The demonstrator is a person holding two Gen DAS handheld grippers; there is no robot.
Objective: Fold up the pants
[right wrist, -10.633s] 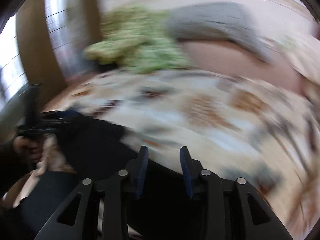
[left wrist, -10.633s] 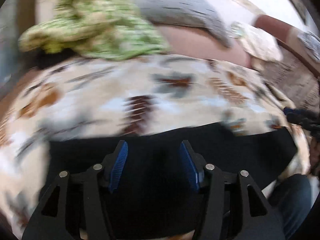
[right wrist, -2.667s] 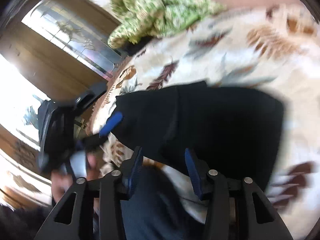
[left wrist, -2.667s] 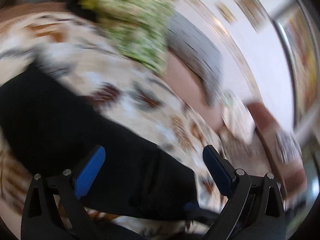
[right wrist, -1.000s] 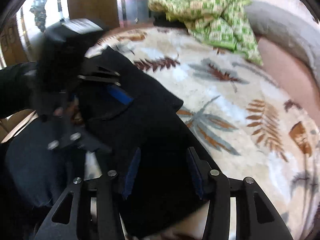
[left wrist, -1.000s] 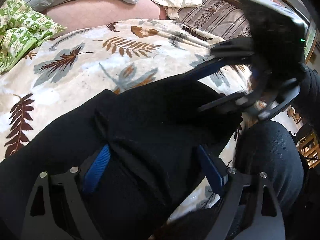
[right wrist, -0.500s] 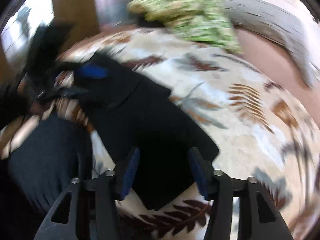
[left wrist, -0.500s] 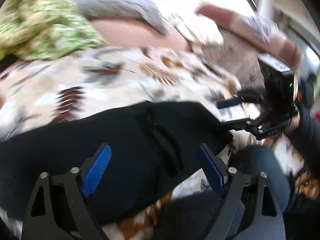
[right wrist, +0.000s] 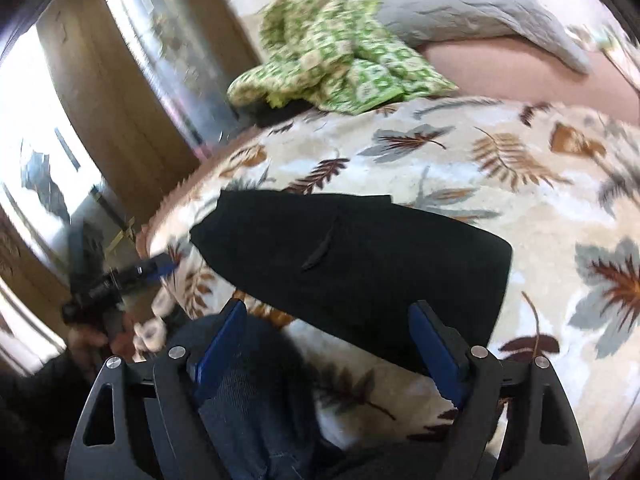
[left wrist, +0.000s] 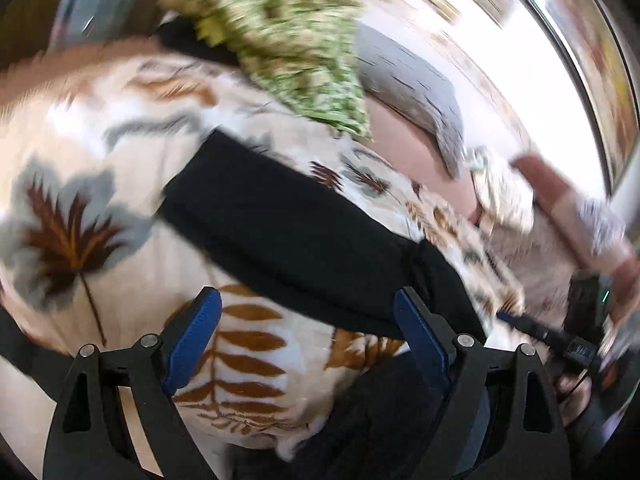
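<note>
The black pants (right wrist: 360,268) lie on the bed's leaf-print blanket (right wrist: 500,168), already doubled into a compact slab, near the bed's near edge. Both claws stand apart and empty: the right claw (right wrist: 332,344) has just been opening, nothing pinched between its pads, and the left claw (left wrist: 308,332) hovers wide just short of the pants. Looks like one last fold or a smoothing remains. Plenty of bare blanket beyond; the green quilt (right wrist: 332,64) sits well back.

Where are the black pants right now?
In the right wrist view the black pants lie folded flat on the leaf-patterned blanket, near its front edge, just ahead of the open right tongs.
</note>
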